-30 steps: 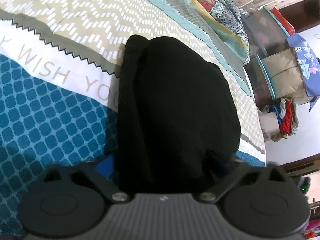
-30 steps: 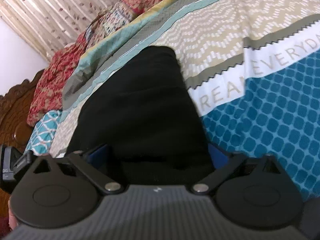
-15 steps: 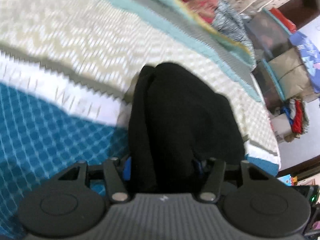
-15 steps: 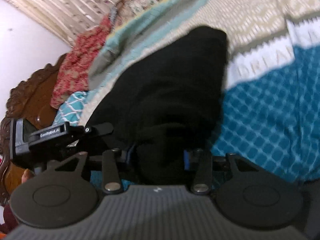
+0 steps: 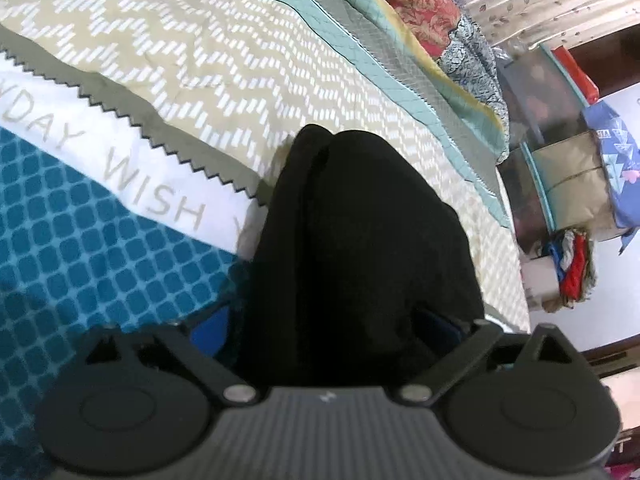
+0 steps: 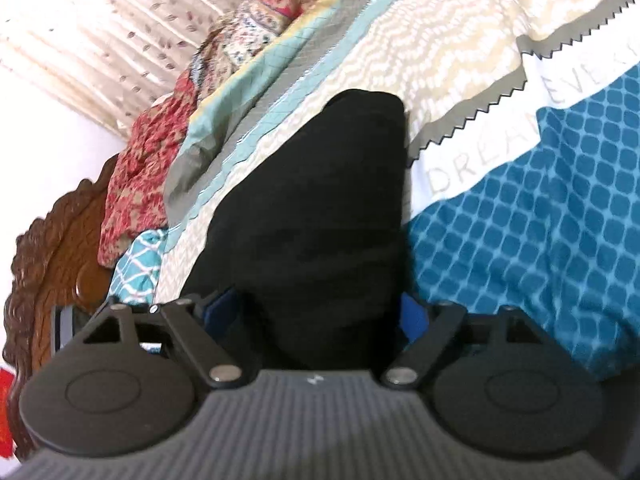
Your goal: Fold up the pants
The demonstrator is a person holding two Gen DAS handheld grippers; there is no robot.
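Even indoor light, fairly bright. My right view is soft with motion blur, curtain [image 6: 100,28] washed out. Left view sharper. Pants [image 5: 360,248] read as featureless black. Strong fisheye bending at edges; corners vignetted.

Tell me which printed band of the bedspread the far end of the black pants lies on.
The beige zigzag band: the pants end there, past the white lettered band and the blue band.

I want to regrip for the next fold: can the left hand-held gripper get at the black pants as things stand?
Probably yes: the left hand-held gripper looks open, its blue pads either side of the black pants, with nothing between them.
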